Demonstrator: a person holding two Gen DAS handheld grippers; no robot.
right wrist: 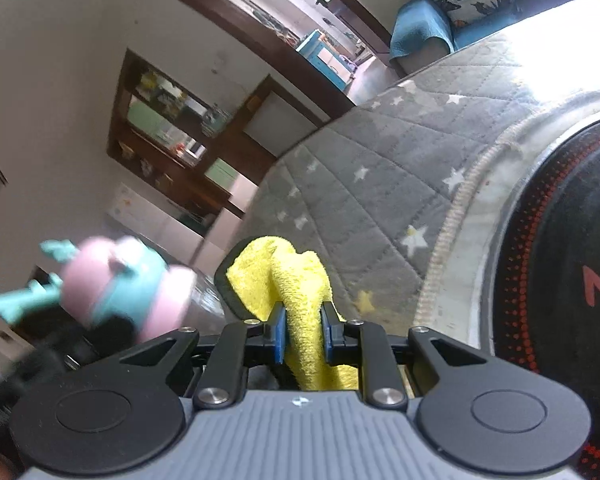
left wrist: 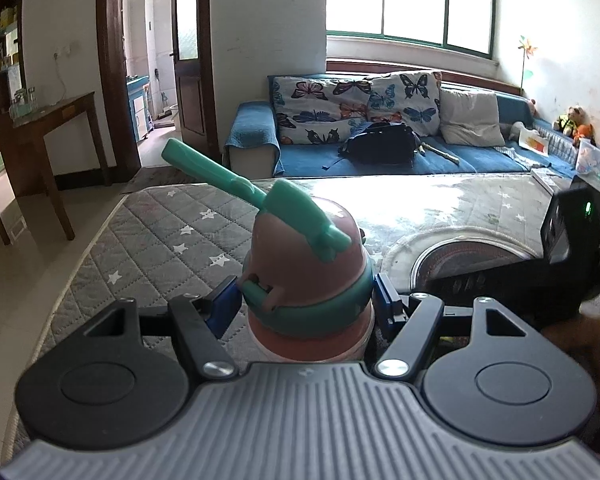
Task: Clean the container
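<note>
A pink container with a teal lid band and teal handle (left wrist: 306, 268) stands upright between the blue pads of my left gripper (left wrist: 306, 306), which is shut on it above the quilted table. It also shows blurred in the right wrist view (right wrist: 128, 288), at lower left. My right gripper (right wrist: 303, 332) is shut on a folded yellow cloth (right wrist: 288, 280), held a little to the right of the container and apart from it. The right gripper's black body (left wrist: 568, 236) shows at the right edge of the left wrist view.
A grey star-patterned quilted cover (left wrist: 172, 236) lies over the table. A black round induction cooktop (right wrist: 560, 248) with red markings sits on a round mat at the right. A blue sofa (left wrist: 420, 152) with cushions is behind; a wooden table (left wrist: 52, 120) stands at left.
</note>
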